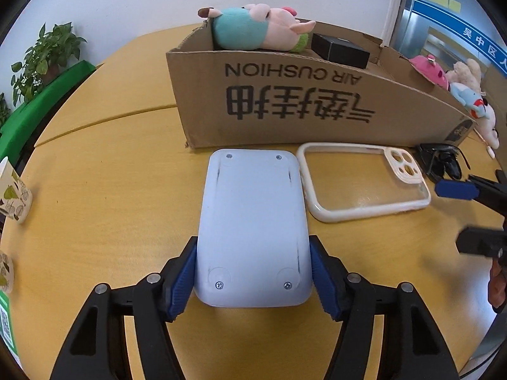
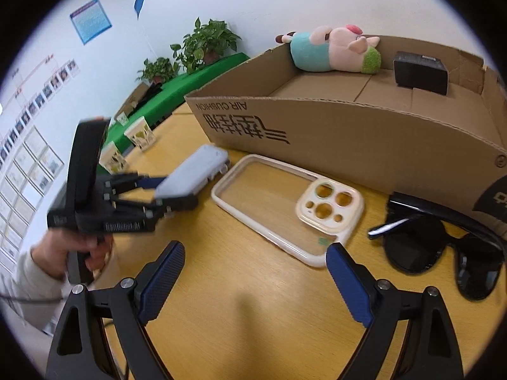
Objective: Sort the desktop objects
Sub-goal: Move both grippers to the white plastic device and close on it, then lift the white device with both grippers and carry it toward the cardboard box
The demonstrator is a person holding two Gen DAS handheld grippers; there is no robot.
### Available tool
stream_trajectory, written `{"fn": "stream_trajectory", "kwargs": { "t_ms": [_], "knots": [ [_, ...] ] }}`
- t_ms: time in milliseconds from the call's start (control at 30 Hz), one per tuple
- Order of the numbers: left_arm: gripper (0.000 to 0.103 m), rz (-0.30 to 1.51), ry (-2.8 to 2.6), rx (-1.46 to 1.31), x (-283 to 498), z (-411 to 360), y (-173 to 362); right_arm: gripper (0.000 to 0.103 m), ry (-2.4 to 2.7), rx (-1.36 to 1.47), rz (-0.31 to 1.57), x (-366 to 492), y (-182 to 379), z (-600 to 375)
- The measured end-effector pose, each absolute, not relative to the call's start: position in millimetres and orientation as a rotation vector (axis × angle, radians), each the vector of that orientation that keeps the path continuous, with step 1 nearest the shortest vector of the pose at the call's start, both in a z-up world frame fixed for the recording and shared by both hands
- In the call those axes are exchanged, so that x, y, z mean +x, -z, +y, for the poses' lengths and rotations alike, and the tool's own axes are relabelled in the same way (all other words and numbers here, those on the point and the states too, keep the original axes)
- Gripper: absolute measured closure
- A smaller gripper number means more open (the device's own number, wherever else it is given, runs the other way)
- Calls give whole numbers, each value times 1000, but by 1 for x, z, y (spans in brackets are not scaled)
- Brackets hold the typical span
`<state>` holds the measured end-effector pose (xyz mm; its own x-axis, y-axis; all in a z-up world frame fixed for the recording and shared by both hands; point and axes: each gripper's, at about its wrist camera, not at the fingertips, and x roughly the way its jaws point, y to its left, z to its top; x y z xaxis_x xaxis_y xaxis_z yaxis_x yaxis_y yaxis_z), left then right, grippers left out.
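Jaws of left gripper (image 1: 253, 272) clamp pale blue-grey screwed device (image 1: 253, 228)

Potted plants (image 2: 207, 39), wall photos (image 2: 28, 145), poster (image 2: 91, 20) in bkgd.

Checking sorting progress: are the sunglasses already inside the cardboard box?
No, the sunglasses lie on the table in front of the cardboard box, next to the phone case.
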<state>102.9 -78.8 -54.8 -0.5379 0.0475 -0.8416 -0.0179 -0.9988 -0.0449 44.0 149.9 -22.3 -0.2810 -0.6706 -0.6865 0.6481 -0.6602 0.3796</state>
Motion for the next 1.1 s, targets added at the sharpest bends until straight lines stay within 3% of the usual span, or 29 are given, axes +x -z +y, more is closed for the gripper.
{"fn": "stream_trajectory", "kwargs": {
  "t_ms": [133,333,533,700,733,767,800,833,933,1100],
  "knots": [
    [40,-144,-2738,-1459,119,-74,54,12,1944,1106,-169,34,19,131],
    [41,-171,-2806,-1335,137,-58,34,13,1840,1155,-206,24,23,93],
    [43,-90,-2859,-1213,141,-41,5,24,1740,1182,-293,18,26,78],
    [44,-60,-2836,-1247,138,-39,6,26,1700,1270,-353,9,34,83],
    [47,-49,-2828,-1262,140,-41,7,26,1672,1292,-380,9,38,84],
    [69,-41,-2817,-1286,142,-42,10,26,1643,1314,-406,10,43,86],
    [77,-54,-2794,-1297,145,-46,11,24,1602,1338,-438,12,48,87],
    [80,-94,-2738,-1317,148,-48,15,24,1564,1352,-481,13,52,88],
    [81,6,-2769,-1312,156,-45,17,27,1561,1365,-440,17,56,77],
    [81,-46,-2758,-1316,157,-51,16,27,1571,1365,-420,17,55,64]
  ]
}}
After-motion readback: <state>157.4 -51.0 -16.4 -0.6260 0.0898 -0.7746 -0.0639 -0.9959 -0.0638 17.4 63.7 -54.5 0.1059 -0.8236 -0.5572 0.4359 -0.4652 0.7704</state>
